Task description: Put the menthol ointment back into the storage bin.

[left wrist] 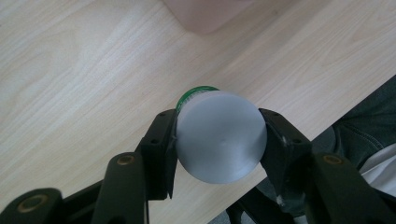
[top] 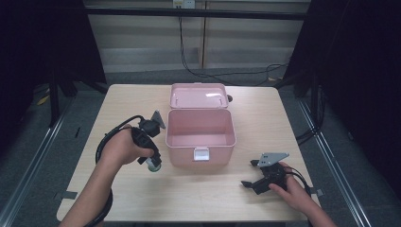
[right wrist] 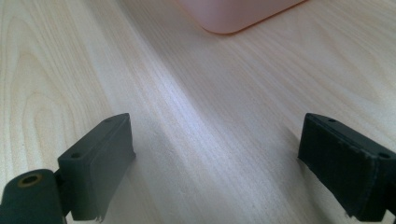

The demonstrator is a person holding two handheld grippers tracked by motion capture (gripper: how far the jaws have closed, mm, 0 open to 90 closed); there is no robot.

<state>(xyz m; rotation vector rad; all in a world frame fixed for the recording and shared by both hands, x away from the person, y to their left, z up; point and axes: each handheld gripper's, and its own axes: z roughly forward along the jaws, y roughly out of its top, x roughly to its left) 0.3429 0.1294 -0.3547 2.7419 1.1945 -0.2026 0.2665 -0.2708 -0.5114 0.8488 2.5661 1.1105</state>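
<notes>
Near the bench's [top: 265, 101] front edge, toward its right corner, the right tongs [top: 251, 174] lay low with jaws spread on nothing — parked, apparently. Left of the box's front wall, the left tongs [top: 152, 159] pinched a small green-banded, grey-capped bottle [left wrist: 218, 136] by its sides, cap up — likely bound for the open pink box [top: 200, 146] at the bench's middle, its lid [top: 199, 96] tipped back toward the far edge.

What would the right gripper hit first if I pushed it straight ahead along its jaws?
Probably the pink box: the right gripper, jaws open and empty, looks along bare table toward the box's corner. Depth is unclear, so it might slide just past.
</notes>
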